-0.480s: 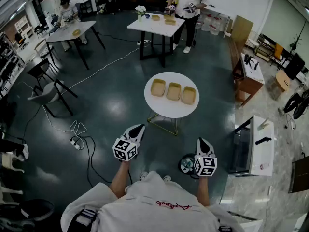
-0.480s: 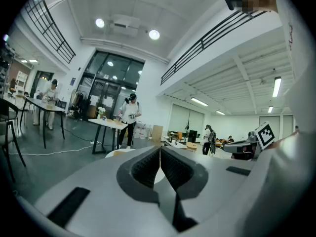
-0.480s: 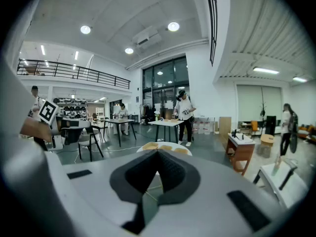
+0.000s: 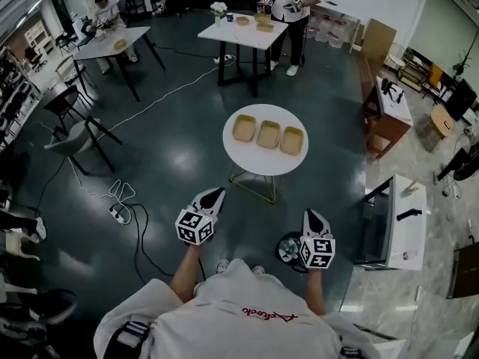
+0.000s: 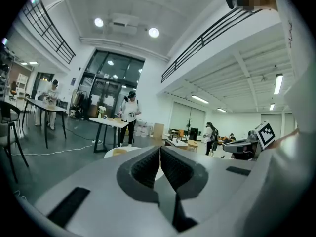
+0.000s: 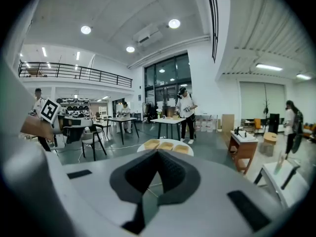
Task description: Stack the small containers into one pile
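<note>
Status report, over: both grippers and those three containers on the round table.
Left gripper and right gripper: jaws shut, empty, short of the round table. Three containers in a row, unstacked. Nothing seen blocking the approach.

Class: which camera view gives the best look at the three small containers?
The head view: all three containers lie side by side, seen from above. The right gripper view shows them small and edge-on; the left gripper view catches only one.
</note>
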The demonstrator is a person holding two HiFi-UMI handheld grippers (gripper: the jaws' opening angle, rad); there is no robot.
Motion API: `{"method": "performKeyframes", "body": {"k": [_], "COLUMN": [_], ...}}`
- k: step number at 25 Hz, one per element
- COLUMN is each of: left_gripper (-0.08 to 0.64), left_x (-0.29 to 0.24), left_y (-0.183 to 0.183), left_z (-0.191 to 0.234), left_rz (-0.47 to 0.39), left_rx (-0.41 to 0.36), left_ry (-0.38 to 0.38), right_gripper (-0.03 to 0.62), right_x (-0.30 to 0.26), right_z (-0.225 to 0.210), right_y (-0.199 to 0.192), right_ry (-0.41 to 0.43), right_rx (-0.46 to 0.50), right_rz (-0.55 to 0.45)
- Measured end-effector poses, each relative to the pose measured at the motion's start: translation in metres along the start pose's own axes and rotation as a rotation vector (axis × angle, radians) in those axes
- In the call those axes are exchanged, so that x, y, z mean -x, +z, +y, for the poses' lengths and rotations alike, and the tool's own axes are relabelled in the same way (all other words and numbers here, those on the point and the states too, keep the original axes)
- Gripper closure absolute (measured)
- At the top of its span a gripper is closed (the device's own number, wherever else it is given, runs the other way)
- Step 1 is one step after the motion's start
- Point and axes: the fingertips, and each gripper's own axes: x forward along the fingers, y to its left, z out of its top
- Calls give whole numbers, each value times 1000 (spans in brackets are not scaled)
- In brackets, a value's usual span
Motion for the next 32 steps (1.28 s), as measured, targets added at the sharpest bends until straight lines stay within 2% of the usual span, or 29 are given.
{"method": "performKeyframes", "body": {"k": [8, 19, 27, 32], "left_gripper": [543, 543, 543, 543], "left_x": [-21, -65, -97, -119], "left_y": [3, 7, 14, 18], "left_z": [-12, -22, -24, -7], "left_rz": [-1, -12, -10, -16], "left_rx": [-21, -48, -64, -58], "left_ry": [10, 46, 21, -5], "right_gripper": [572, 572, 572, 572], "right_x": [2, -17, -37, -57], "right_z": [-33, -90, -109, -111], "right_y": [1, 7, 12, 8], "right_ry": [-22, -10, -20, -45], "right_rx": [-11, 19, 8, -3], "right_rz": [-27, -42, -52, -36]}}
